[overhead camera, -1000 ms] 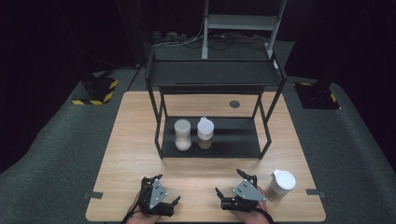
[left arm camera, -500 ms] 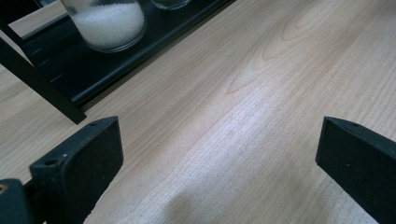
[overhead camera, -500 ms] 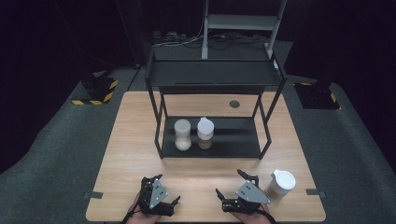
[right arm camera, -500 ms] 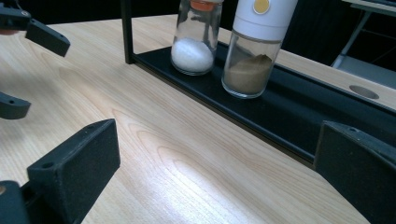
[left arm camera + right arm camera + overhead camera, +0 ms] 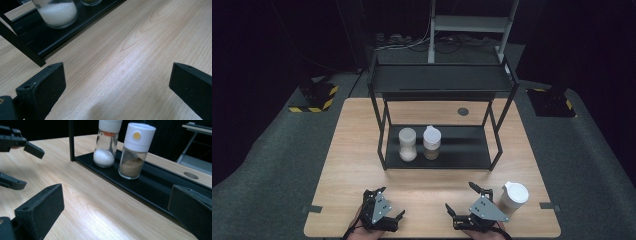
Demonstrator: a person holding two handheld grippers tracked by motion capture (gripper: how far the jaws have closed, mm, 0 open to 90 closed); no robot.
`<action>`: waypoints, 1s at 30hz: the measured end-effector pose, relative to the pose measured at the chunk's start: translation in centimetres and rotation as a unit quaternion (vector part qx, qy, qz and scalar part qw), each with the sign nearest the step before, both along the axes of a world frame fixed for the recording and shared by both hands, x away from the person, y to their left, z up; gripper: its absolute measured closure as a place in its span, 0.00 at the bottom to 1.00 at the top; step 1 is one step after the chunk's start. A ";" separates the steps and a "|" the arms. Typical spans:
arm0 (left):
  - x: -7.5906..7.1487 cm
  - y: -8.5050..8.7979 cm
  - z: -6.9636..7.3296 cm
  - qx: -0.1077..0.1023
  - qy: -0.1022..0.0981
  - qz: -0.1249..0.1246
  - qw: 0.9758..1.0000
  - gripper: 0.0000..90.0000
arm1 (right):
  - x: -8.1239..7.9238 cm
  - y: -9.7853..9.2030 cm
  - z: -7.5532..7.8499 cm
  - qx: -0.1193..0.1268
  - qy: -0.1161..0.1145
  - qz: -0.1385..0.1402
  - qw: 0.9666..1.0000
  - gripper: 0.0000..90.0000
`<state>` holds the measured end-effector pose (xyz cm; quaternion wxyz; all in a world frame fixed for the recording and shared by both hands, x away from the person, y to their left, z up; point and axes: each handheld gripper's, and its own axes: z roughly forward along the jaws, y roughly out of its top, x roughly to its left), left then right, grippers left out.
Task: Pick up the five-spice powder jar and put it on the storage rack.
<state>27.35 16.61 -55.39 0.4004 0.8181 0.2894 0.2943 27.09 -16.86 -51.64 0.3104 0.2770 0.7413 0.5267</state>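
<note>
Two jars stand side by side on the lower shelf (image 5: 462, 150) of a black rack: a clear jar of white grains (image 5: 407, 145) and a white-capped jar of brown powder (image 5: 431, 142). A white lidded container (image 5: 513, 195) sits on the table at the front right. My left gripper (image 5: 388, 202) rests open near the front edge, left of centre. My right gripper (image 5: 462, 197) is open beside the container. The left gripper view has the open gripper (image 5: 116, 82) over bare wood, with the white-grain jar (image 5: 57, 12) ahead. In the right gripper view the open gripper (image 5: 116, 205) faces both jars (image 5: 106, 145) (image 5: 136, 152).
The rack's top shelf (image 5: 442, 80) overhangs the jars, and its black posts (image 5: 380, 135) stand at the corners. A round hole (image 5: 463, 111) lies in the wooden table (image 5: 352, 150) behind the rack. The left gripper (image 5: 22, 166) appears at the left of the right gripper view.
</note>
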 end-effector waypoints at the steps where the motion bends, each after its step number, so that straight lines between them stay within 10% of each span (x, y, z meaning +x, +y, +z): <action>1: 0.0 0.0 0.0 0.000 0.000 0.000 1.000 0.01 | -0.1 -0.1 0.2 0.002 -0.002 0.000 1.000 0.00; 30: 0.1 0.0 0.0 0.000 0.003 -0.003 1.000 0.01 | -1.7 -2.5 3.2 0.026 -0.024 -0.006 0.999 0.00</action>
